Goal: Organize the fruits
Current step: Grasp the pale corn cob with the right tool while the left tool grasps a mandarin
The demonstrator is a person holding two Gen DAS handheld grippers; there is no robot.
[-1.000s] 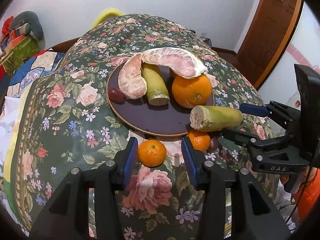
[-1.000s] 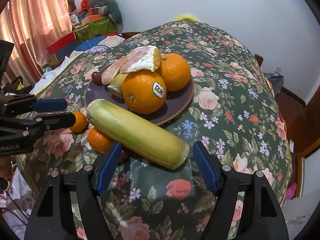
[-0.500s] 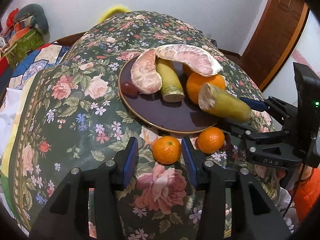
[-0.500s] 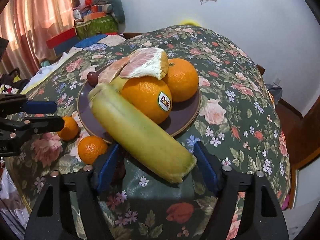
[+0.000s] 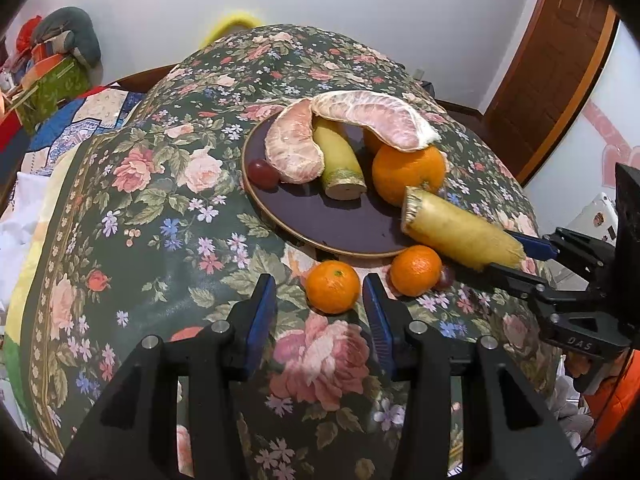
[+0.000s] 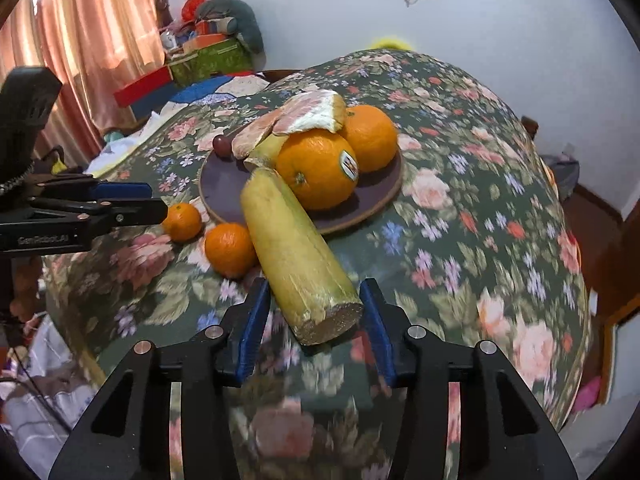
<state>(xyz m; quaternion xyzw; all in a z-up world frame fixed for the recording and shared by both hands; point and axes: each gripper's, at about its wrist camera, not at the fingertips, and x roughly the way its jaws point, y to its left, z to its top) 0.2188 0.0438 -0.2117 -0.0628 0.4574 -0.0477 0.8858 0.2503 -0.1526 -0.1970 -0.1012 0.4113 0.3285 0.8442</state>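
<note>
A dark round plate (image 5: 320, 220) on the floral cloth holds two pomelo segments (image 5: 372, 118), a short yellow-green stalk piece (image 5: 340, 160), a grape (image 5: 262, 172) and two oranges (image 6: 316, 172). My right gripper (image 6: 316, 312) is shut on a second yellow-green stalk piece (image 6: 296, 252), held tilted with its far end over the plate's rim; it also shows in the left wrist view (image 5: 460, 236). My left gripper (image 5: 320, 304) is open, with a small mandarin (image 5: 333, 286) just beyond its fingertips. A second mandarin (image 5: 416, 270) lies beside it, with a grape (image 5: 446, 278) behind.
The table drops away at the near and right edges. Boxes and cushions (image 6: 208, 52) are piled at the back left by a pink curtain (image 6: 80, 40). A wooden door (image 5: 552, 60) stands at the right.
My right gripper has lifted the stalk piece off the cloth, turned it and closed on it, its far end now over the plate. My left gripper has drawn back slightly from the mandarin.
</note>
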